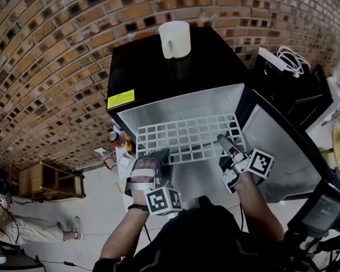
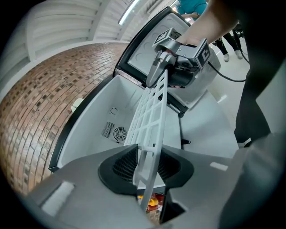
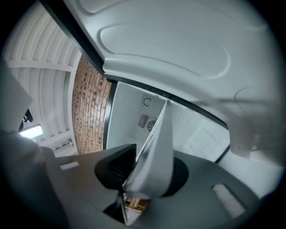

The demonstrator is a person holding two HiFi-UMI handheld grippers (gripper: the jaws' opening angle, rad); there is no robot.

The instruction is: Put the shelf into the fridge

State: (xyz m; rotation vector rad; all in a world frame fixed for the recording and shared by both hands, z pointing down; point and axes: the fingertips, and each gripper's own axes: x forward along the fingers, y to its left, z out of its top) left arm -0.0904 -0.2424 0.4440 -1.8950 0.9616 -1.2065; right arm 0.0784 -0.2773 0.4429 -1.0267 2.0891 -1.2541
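Observation:
A white grid shelf [image 1: 188, 138] lies level at the mouth of the small black fridge [image 1: 155, 71], partly inside its white cavity. My left gripper [image 1: 155, 162] is shut on the shelf's near left edge; in the left gripper view the shelf [image 2: 149, 120] runs edge-on between the dark pads [image 2: 126, 163]. My right gripper [image 1: 228, 148] is shut on the shelf's near right corner, and in the right gripper view the shelf [image 3: 156, 147] fills the gap between the pads. The fridge's back wall with a round vent [image 2: 119, 133] shows beyond.
A white mug [image 1: 174, 39] stands on the fridge's top. The fridge door [image 1: 281, 149] hangs open at the right. Bottles and small items [image 1: 120, 142] sit left of the fridge, low down. A brick wall [image 1: 41, 65] is behind. A wooden shelf unit [image 1: 50, 180] and a person sitting on the floor are at far left.

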